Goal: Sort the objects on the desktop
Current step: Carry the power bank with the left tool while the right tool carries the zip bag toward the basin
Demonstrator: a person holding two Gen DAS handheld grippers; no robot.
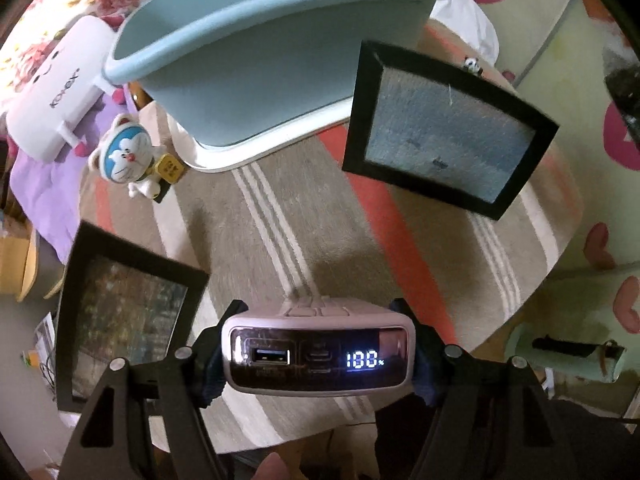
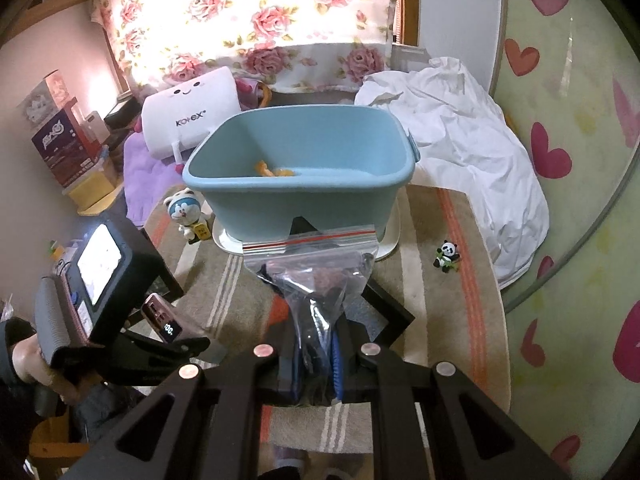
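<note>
Left hand-held gripper [image 1: 318,354] clamped wide on power bank [image 1: 318,350]; right hand-held gripper [image 2: 316,354] pinched shut on zip bag [image 2: 314,276]. Best carried level over blue bin [image 2: 300,184], then released low inside.

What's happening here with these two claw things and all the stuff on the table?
A person is tidying a table with a handheld claw in each hand. The left claw grips a power bank by its sides, its display lit. The right claw is pinched shut on a clear zip bag of dark items. Ahead stands a blue tub with something orange inside.
</note>
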